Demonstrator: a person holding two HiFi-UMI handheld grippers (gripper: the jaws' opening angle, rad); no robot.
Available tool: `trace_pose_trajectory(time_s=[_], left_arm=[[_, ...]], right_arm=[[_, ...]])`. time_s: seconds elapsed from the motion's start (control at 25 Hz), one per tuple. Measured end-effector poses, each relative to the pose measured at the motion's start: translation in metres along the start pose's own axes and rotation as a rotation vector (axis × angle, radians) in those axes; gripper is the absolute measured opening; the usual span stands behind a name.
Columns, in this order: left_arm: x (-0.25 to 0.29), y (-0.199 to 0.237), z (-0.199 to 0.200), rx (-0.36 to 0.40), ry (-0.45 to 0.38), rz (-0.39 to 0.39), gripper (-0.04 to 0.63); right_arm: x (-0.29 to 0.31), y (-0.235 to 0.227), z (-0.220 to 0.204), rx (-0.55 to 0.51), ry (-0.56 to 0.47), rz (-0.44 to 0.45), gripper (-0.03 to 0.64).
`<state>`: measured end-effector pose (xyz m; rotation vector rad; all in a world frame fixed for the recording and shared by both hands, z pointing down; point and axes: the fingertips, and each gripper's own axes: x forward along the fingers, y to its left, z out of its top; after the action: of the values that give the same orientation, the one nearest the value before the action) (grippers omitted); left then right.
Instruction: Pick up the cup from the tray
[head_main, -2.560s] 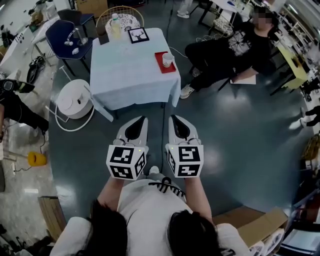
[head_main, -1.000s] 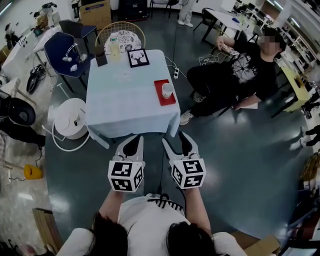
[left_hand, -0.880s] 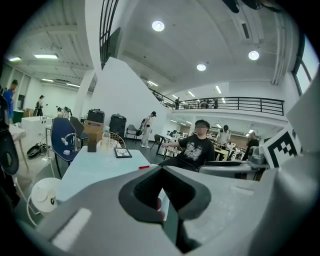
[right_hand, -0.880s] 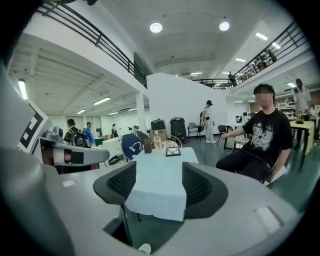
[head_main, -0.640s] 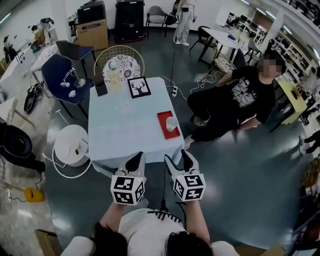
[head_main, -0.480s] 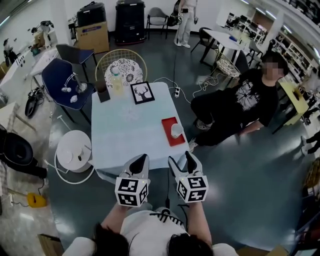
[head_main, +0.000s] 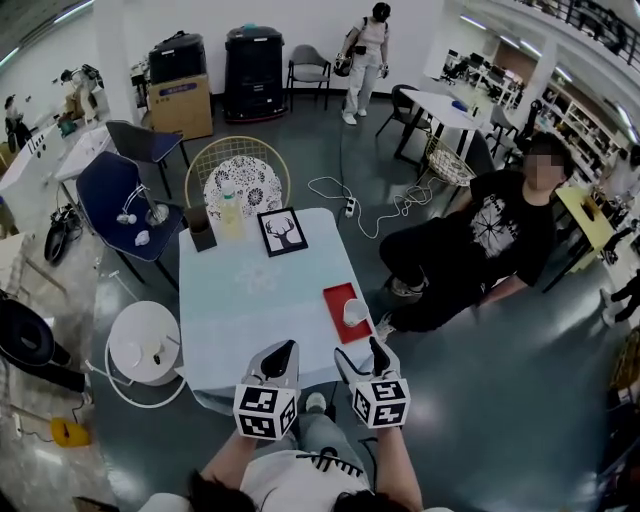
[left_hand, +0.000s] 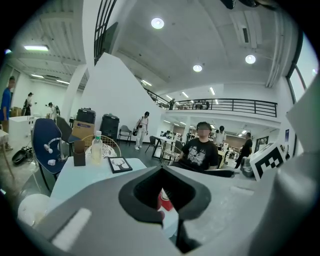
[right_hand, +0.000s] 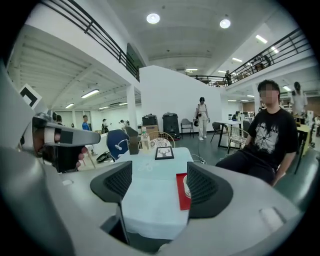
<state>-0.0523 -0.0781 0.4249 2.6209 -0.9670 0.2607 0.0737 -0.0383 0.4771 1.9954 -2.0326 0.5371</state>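
Note:
A white cup (head_main: 354, 312) stands on a red tray (head_main: 338, 298) near the right edge of a table with a light blue cloth (head_main: 255, 300). Both grippers hover at the table's near edge, short of the tray. My left gripper (head_main: 282, 352) is shut and empty; in the left gripper view (left_hand: 161, 171) a bit of red tray and cup shows through the hollow between its pads. My right gripper (head_main: 366, 352) is open and empty. In the right gripper view (right_hand: 160, 187) the tray (right_hand: 180, 192) lies ahead, and the cup (right_hand: 186, 186) is partly hidden behind the right pad.
At the table's far end stand a framed deer picture (head_main: 282, 231), a bottle (head_main: 231, 213) and a dark box (head_main: 201, 228). A person in black (head_main: 480, 250) sits just right of the table. A wire chair (head_main: 243, 180), a blue chair (head_main: 110, 190) and a white round stand (head_main: 140, 350) surround it.
The person has walked up to the table; both grippers went from over the floor to its near edge. The left stays shut; the right opened from shut about one second ago.

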Motion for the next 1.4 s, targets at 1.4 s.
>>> trace_pose_trajectory(time_s=[1.4], left_arm=[[0.187,0.050,-0.035,-0.018,0.222,0.154,0.002]], right_arm=[[0.205,-0.115,-0.102,-0.093,0.429,0.092,0.430]])
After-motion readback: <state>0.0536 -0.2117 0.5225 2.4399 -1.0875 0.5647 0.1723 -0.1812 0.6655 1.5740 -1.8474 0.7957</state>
